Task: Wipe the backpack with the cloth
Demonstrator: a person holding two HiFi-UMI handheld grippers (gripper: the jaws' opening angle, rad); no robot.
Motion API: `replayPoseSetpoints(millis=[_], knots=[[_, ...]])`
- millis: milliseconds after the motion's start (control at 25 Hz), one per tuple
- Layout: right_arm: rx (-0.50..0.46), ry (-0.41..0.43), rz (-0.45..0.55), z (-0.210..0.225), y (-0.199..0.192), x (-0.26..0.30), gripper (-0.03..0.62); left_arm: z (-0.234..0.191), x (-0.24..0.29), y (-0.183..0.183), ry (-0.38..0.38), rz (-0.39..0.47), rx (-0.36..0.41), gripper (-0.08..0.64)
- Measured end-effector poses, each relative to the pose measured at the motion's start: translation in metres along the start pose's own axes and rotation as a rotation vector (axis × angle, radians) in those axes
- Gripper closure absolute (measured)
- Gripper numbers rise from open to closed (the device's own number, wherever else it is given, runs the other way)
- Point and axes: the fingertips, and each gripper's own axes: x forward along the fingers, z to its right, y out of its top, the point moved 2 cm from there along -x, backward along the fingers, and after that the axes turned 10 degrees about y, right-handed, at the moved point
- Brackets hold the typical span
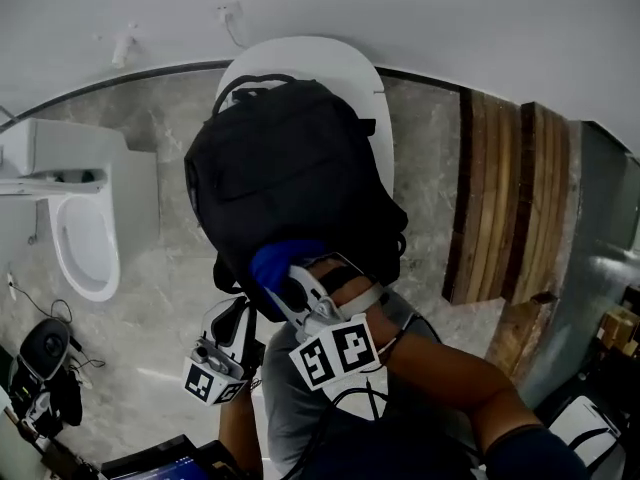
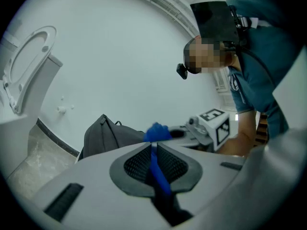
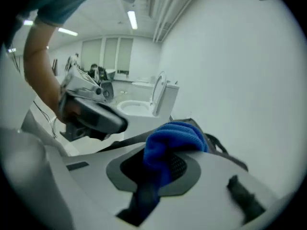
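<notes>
Right gripper view: right gripper (image 3: 165, 158) clamps cloth (image 3: 175, 137), left gripper (image 2: 154, 153) looks closed; best press cloth flat on near side of backpack (image 1: 290, 168), stroke evenly.

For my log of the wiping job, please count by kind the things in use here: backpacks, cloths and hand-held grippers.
Black fabric backpack: 1
Blue fluffy cloth: 1
Grey two-jaw grippers with marker cubes: 2, the left gripper and the right gripper
Total: 4
</notes>
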Motion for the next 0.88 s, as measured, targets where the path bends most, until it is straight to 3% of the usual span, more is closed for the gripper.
replayPoseSetpoints(millis=[80,160,280,440,520,640,720,800,880], knots=[[-0.018,0.008,-0.070,0.037,0.014,0.021,0.541,0.000,0.000,0.000,0.004,0.008,0.006,0.517],[0.059,0.022,-0.134,0.081,0.011,0.029,0.541,0.001,0.000,0.000,0.009,0.014,0.007,0.517],[0.186,-0.073,-0.155,0.130,-0.028,-0.001,0.541,0.003,0.000,0.008,0.008,0.035,0.021,0.517],[0.388,-0.207,-0.078,0.101,-0.089,-0.079,0.541,0.000,0.003,0.015,-0.003,0.049,0.030,0.517],[0.423,-0.176,-0.088,0.057,-0.100,-0.097,0.543,-0.001,0.007,0.015,-0.007,0.048,0.032,0.517],[0.396,-0.024,-0.078,-0.020,-0.107,-0.086,0.543,0.001,0.017,0.008,-0.015,0.023,0.036,0.517],[0.320,0.022,0.001,-0.042,-0.083,-0.065,0.543,0.001,0.024,0.006,-0.025,-0.002,0.045,0.517],[0.232,-0.004,0.060,-0.021,-0.048,-0.041,0.543,-0.001,0.030,0.012,-0.023,-0.004,0.049,0.517],[0.158,0.010,0.009,0.017,-0.020,-0.014,0.543,-0.005,0.032,0.020,0.002,0.025,0.045,0.517]])
